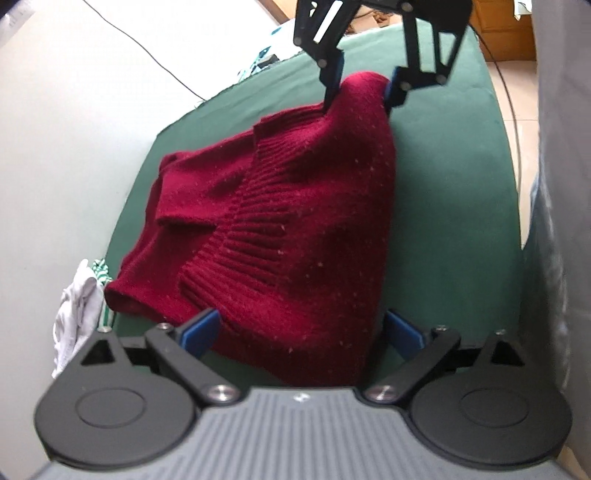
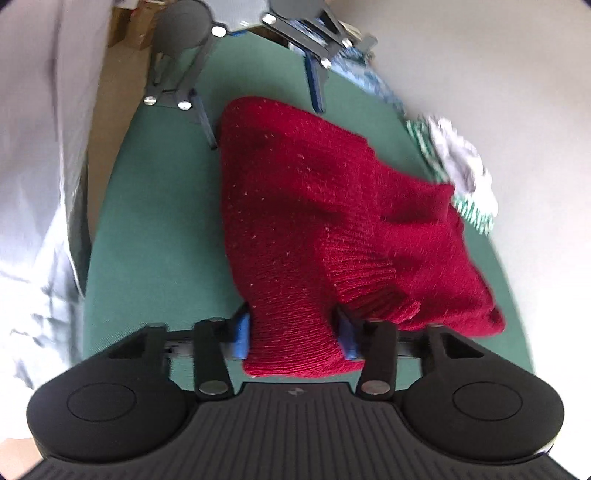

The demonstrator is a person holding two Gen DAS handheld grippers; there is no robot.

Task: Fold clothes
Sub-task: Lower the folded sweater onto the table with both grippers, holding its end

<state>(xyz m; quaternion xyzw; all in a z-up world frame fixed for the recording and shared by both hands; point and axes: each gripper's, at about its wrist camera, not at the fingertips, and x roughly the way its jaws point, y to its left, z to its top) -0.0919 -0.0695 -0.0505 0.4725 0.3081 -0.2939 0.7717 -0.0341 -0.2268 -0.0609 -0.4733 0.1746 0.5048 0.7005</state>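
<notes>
Place: a home, likely a bedroom or laundry corner.
Work surface: green cloth cover (image 1: 454, 206) was spread over a table or bed, rounded at the edges; a red knit sweater (image 1: 295, 221) lay on it.
Wall: plain white wall (image 1: 74, 147) ran along 9 to 11 o'clock in the left wrist view, with a thin cable (image 1: 155, 59) hanging across it.
Other laundry: white and green-striped garments (image 2: 458, 166) were bunched at the cover's edge, about 2 o'clock in the right wrist view.
Furniture: wooden cabinet (image 1: 506, 33) stood at 1 o'clock.
Floor: pale tiled floor (image 1: 517, 85) showed beside it.
</notes>
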